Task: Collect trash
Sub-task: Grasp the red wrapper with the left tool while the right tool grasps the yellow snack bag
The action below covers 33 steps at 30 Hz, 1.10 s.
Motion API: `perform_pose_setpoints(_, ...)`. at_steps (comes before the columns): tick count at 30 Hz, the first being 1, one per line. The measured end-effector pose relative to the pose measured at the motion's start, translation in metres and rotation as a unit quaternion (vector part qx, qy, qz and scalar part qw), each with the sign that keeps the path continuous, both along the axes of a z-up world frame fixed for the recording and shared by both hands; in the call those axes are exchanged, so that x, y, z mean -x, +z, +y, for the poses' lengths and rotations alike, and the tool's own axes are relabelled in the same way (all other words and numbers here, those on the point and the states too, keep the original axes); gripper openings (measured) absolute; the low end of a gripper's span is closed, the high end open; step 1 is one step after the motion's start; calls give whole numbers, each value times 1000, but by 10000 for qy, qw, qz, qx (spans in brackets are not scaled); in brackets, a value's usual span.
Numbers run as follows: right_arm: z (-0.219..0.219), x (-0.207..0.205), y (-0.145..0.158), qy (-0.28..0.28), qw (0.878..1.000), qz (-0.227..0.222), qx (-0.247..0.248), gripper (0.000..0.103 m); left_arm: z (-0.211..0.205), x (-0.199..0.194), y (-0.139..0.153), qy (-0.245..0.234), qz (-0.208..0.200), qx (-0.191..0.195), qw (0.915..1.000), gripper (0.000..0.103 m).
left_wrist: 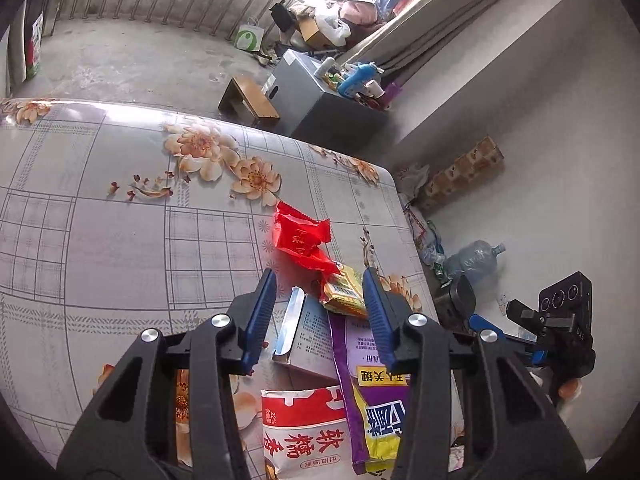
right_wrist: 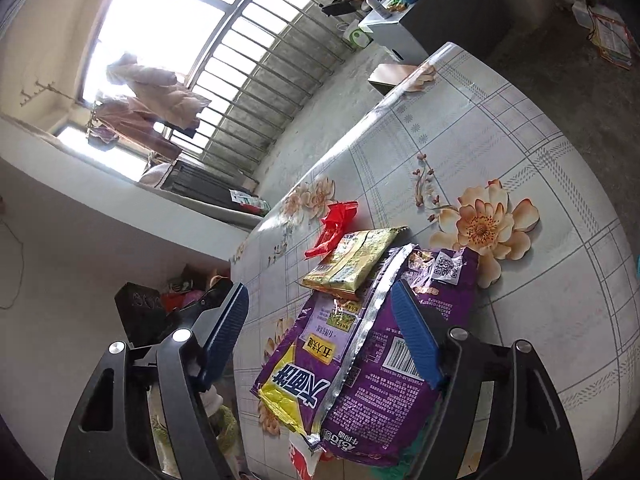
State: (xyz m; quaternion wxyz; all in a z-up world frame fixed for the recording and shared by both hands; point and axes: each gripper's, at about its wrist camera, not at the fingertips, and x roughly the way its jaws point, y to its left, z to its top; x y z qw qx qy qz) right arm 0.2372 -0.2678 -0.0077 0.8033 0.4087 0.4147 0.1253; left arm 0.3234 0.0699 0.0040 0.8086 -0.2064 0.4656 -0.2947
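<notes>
Wrappers lie heaped near the edge of a table (left_wrist: 100,220) covered in a glossy floral-print grid-pattern cloth: a crumpled red foil wrapper (left_wrist: 302,238), a small yellow-green snack packet (left_wrist: 344,290), a large purple plastic noodle bag (right_wrist: 384,344) with a yellow corner, a pale grey-blue carton (left_wrist: 310,334) with a silvery inner flap, and a torn red-and-white paper bag (left_wrist: 298,436).

Left gripper (left_wrist: 320,316) hangs over the pile with its blue ribbed fingers (left_wrist: 260,316) parted and unclenched; the carton and the yellow-green packet sit between them, but neither pad presses on anything. Right gripper (right_wrist: 320,332) straddles the purple bag, its fingers (right_wrist: 416,340) likewise released. One pad looks to lie just against the bag's surface, the other stands well apart over the table edge, so nothing is grasped.

Judging by this, the step in hand is picking a first piece from the heap. Done well, each gripper should commit to one item: the right closing on the purple bag's raised silver seam, where the film stands up and gives a fold to pinch, the left on the carton's open flap or the packet's upstanding edge. Thin film slips, so pinch deep, not at the very tip, and lift slowly so that pieces resting on top slide off without falling to the floor.
</notes>
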Motion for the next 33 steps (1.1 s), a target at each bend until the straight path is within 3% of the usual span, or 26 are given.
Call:
perform_pose_setpoints(3,0,-25,-12,153,9995,263,-46,69,-9,-31,-22,-92,568,194,9982,41)
perform_pose_setpoints(7,-12,-60,-40,221,9962,790,-289,67,-17,-62,-56,-97,1334,569,9894,41)
perform_pose_setpoints(15,-29,-113,-105,413,9787,1836,-816,67,-29,-94,-102,24,2148,809,9733,41)
perform_pose_setpoints(22,-17,-143,-125,951,9667,2078,-1150,66,-37,-104,-120,19,2354,934,9674,41)
perform_pose_setpoints(27,0,-160,-130,1362,9598,2091,-1284,64,-41,-108,-119,-2,2299,893,9691,40)
perform_pose_setpoints(33,15,-166,-133,1651,9547,2156,-1216,48,-49,-109,-118,-8,2186,695,9733,23)
